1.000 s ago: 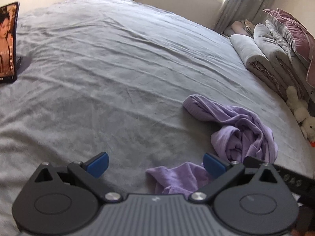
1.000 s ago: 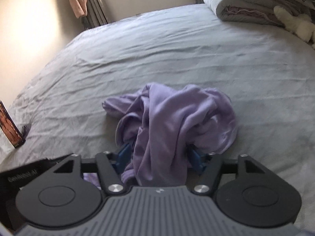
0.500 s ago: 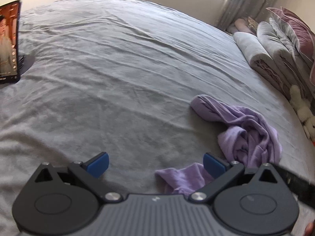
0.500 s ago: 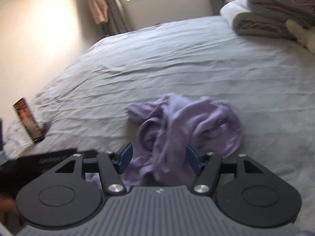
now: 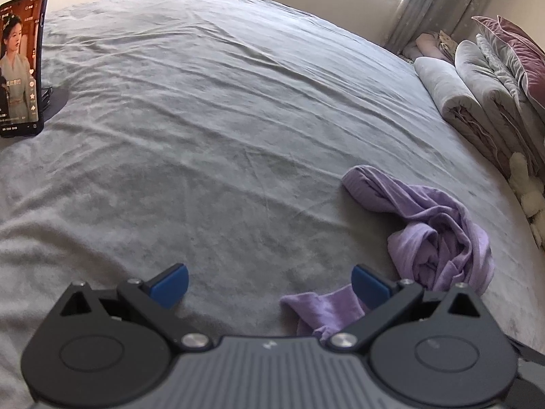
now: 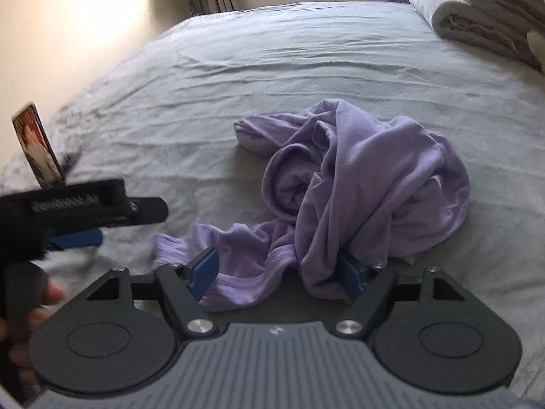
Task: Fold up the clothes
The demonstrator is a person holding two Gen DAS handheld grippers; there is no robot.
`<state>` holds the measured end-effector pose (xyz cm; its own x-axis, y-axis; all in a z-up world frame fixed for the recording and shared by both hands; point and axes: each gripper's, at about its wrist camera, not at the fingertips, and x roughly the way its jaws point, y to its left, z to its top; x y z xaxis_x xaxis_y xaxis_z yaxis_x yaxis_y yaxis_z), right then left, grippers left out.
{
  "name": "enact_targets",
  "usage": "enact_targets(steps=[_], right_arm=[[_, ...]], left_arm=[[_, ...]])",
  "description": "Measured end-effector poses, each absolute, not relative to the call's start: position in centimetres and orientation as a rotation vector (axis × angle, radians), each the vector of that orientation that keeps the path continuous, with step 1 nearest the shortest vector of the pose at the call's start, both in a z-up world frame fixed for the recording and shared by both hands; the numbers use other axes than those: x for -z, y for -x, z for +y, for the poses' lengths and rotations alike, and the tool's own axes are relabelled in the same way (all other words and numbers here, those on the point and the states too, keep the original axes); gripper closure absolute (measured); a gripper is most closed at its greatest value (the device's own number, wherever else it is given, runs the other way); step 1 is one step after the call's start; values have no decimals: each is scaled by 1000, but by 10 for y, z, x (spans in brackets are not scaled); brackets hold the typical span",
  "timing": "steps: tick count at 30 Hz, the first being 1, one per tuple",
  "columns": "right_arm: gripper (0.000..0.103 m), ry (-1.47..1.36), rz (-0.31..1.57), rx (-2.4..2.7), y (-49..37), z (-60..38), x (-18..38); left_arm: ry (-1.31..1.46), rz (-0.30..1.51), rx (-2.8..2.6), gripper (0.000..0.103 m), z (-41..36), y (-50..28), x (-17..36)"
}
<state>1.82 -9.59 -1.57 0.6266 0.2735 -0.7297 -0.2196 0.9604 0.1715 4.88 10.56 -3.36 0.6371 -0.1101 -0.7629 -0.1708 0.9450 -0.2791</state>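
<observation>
A crumpled lilac garment (image 6: 368, 184) lies in a heap on the grey bed sheet (image 6: 306, 68). My right gripper (image 6: 276, 274) is at its near edge with its jaws opening. A loose strip of the cloth lies between the blue pads, and the left pad (image 6: 204, 271) stands free of the fabric. In the left wrist view the same garment (image 5: 432, 231) sits to the right. My left gripper (image 5: 269, 286) is open over bare sheet, with one lilac end (image 5: 323, 310) by its right finger. That left gripper (image 6: 78, 211) also shows at the left of the right wrist view.
A phone (image 5: 20, 64) stands upright on a holder at the bed's left edge. Folded quilts (image 5: 470, 102) and a pink pillow (image 5: 517, 54) are stacked on the right, with a white plush toy (image 5: 528, 191) beside them. Curtains (image 5: 436, 0) hang behind.
The right gripper's jaws have widened off the bunched cloth, and the garment now lies lower and more spread out. The left view has barely shifted.
</observation>
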Motion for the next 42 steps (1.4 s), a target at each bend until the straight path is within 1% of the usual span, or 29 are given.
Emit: enact_targets(steps=[5,8,9,10,11,13,14,15,16,19,22,26,28,33,36,42], right_arm=[[23,98,801,-262,-13,-82,29],[28,139,773,-271,-10,-82,32],[34,147,767,-270,-8,-83,32],[42,156,763,-267,-8,-85,31],[46,164,759,-264,-7,-88,31],[67,166,759,-259,-7,-95,29],[74,157,762,-257,-8,-100,27],[84,139,768,-252,-9,-105,25],[85,107,777,-255,-11,-111,23],[87,3,800,-265,-11,-133,16],[87,-33,796,-255,-6,-148,9],[87,-77,795,-259,3,-166,1],[87,-90,790,-255,9,-177,-4],[87,-114,772,-229,20,-201,-11],[87,-129,773,-214,25,-215,-12],[87,-84,813,-155,27,-233,-9]], left_arm=[[337,894,-24,1,103,-49,35],[329,899,-17,1,102,-48,35],[329,900,-15,1,101,-48,35],[330,901,-14,1,100,-48,35],[331,901,-11,1,100,-48,35],[332,903,-5,1,98,-48,35],[331,904,-2,1,97,-48,35],[329,905,2,1,95,-48,35],[328,905,7,1,95,-48,34],[328,905,35,1,91,-48,33],[333,899,87,2,84,-49,31],[331,887,164,7,69,-49,29],[332,886,194,9,61,-50,29],[365,898,257,18,43,-58,34],[404,909,299,20,31,-63,39],[461,887,305,22,23,-66,39]])
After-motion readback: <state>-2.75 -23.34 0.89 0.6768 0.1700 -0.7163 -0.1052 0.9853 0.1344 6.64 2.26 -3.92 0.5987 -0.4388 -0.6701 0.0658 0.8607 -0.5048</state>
